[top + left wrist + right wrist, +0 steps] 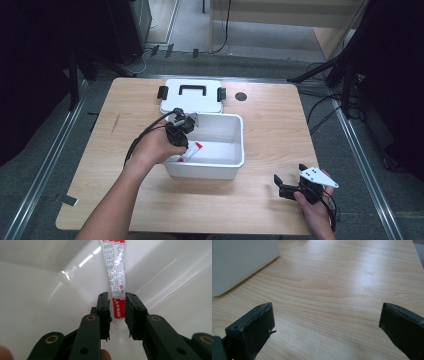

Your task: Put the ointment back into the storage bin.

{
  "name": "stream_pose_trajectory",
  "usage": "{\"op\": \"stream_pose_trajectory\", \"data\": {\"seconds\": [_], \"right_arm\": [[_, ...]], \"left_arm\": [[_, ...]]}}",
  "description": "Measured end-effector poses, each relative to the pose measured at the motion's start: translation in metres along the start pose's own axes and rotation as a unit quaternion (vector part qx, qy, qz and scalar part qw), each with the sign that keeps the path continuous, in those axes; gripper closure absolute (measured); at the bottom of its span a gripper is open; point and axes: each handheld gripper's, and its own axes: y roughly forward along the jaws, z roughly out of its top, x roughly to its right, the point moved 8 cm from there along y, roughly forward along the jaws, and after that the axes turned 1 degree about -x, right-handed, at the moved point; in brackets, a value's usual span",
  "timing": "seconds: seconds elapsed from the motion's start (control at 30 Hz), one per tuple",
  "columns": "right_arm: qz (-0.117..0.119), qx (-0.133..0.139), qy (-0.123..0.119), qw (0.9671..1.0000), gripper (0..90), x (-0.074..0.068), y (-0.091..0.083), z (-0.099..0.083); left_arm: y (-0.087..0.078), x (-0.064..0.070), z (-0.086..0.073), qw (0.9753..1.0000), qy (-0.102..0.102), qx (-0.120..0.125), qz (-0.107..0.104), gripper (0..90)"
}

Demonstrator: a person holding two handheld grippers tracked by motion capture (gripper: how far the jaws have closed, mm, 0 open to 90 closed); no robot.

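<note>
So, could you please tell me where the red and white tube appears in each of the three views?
High view: the tube lies inside the white bin, at its left, by the left gripper.
Left gripper view: the tube runs from top centre down between the jaws.
Right gripper view: not in it.
Shared landmark: the white bin.

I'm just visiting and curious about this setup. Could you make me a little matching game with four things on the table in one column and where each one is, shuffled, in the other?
Things:
1. tube
2. lid
3. left claw
4. right claw

Places or states:
A. wide open above bare wood, near the table's front right corner
B. flat on the table behind the bin
C. lying inside the bin
D. reaching down into the bin, jaws either side of the tube's red end

Pairs: 1-C, 2-B, 3-D, 4-A
</note>
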Motion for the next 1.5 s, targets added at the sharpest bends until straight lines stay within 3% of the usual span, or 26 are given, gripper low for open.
{"op": "stream_pose_trajectory", "data": {"seconds": [0.13,0.2,0.4,0.6,0.73,0.8,0.93,1.03,1.17,1.27,1.37,1.5], "right_arm": [[0.0,0.0,0.0,1.0,0.2,0.0,0.0,0.0],[0.0,0.001,0.0,1.0,0.2,0.0,0.0,0.0],[0.0,-0.001,-0.001,1.0,0.2,0.0,0.0,0.0],[0.0,-0.002,-0.002,1.0,0.2,0.0,0.0,0.0],[0.001,-0.003,-0.003,1.0,0.2,0.0,0.001,0.0],[0.001,-0.004,-0.003,1.0,0.2,0.0,0.001,0.0],[0.001,-0.005,-0.004,1.0,0.1,0.0,0.001,0.0],[0.001,-0.005,-0.004,1.0,0.2,0.0,0.001,0.0],[0.0,-0.006,-0.003,1.0,0.1,0.0,0.001,0.0],[0.0,-0.007,-0.003,1.0,0.2,0.0,0.002,-0.001],[-0.001,-0.008,-0.002,1.0,0.2,0.0,0.002,-0.001],[-0.001,-0.009,-0.001,1.0,0.2,0.0,0.002,-0.001]], "left_arm": [[-0.005,0.0,0.0,0.9998,0.0,0.014,-0.01,72.8],[-0.01,-0.001,0.001,0.9993,-0.004,0.034,-0.017,71.7],[-0.036,0.002,-0.002,0.9964,-0.015,0.071,-0.045,69.2],[-0.061,0.001,-0.011,0.9948,-0.018,0.09,-0.046,60.0],[-0.078,-0.003,-0.021,0.9926,-0.029,0.108,-0.046,46.2],[-0.083,-0.007,-0.026,0.9922,-0.034,0.111,-0.044,34.6],[-0.087,-0.022,-0.043,0.9923,-0.062,0.104,-0.025,10.2],[-0.088,-0.033,-0.055,0.9904,-0.083,0.106,-0.03,0.0],[-0.087,-0.047,-0.073,0.9873,-0.113,0.111,-0.013,0.0],[-0.083,-0.056,-0.09,0.9844,-0.13,0.117,-0.021,0.0],[-0.077,-0.066,-0.106,0.9832,-0.142,0.113,-0.021,0.0],[-0.07,-0.078,-0.127,0.9786,-0.164,0.123,-0.022,0.0]]}}
